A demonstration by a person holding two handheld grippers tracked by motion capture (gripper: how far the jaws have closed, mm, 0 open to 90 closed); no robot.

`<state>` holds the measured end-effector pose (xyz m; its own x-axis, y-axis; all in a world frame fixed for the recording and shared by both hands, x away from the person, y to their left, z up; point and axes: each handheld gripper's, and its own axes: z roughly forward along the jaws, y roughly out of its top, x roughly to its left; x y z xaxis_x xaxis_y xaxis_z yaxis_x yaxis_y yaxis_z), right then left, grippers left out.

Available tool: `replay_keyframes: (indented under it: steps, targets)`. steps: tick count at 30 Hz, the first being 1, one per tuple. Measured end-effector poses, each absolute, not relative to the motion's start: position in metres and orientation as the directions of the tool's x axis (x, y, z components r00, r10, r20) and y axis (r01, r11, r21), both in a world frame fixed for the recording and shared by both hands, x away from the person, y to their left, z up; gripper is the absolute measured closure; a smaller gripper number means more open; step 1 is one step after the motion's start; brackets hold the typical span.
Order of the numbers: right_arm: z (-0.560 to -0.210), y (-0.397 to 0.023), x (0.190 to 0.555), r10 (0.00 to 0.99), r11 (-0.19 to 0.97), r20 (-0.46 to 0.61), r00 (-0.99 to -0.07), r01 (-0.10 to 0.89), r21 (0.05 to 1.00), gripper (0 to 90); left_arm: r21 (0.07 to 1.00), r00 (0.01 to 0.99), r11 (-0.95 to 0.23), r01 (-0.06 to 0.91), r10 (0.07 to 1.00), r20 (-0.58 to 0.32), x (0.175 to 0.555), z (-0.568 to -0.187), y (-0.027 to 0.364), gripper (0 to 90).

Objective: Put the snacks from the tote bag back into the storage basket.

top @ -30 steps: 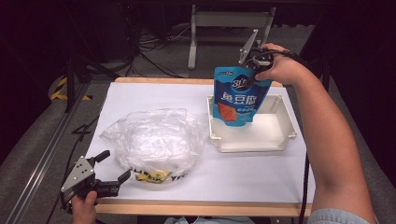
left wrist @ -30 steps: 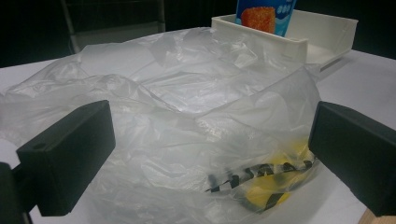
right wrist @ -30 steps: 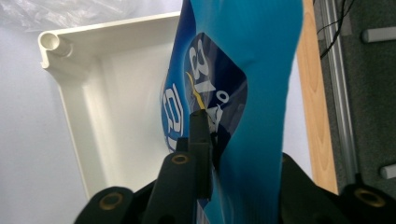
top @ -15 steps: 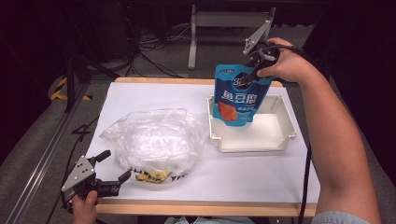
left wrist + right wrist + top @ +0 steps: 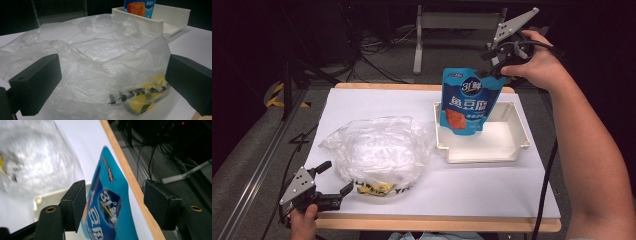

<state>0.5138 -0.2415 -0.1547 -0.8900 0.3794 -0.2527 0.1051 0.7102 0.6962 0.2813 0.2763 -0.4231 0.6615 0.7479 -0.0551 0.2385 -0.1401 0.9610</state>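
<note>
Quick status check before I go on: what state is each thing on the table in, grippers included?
blue pouch: upright in the tray, leaning on its back wall, released.
white tray: open, holding only the pouch.
clear plastic bag: crumpled on the table, yellow item inside.
right gripper: jaws just opened, standing clear either side of the pouch top.
left gripper: open, at the bag's near edge.

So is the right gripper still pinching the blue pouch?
Apart. In the right gripper view the fingers have just been opening, and the blue pouch stands between them with a plain gap on the far side. The pouch stands in the white tray.
</note>
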Motion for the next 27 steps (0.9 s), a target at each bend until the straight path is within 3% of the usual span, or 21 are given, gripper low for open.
replay_keyframes:
  steps: [9,14,27]
  targets:
    - [-0.152,-0.258,0.474,0.420,0.578,-0.224,-0.880,0.069,0.813,35.7,0.959,0.664,-0.146,0.242,0.746,-0.054,0.282,-0.423,0.275,1.3]
    - [-0.161,-0.272,0.442,0.458,0.431,-0.183,-0.870,0.037,0.902,36.0,0.960,0.659,-0.142,0.242,0.750,-0.055,0.280,-0.423,0.276,1.3]
    - [-0.193,-0.300,0.391,0.549,0.380,-0.173,-0.818,0.060,0.923,32.1,0.961,0.658,-0.143,0.238,0.751,-0.051,0.281,-0.423,0.276,1.3]
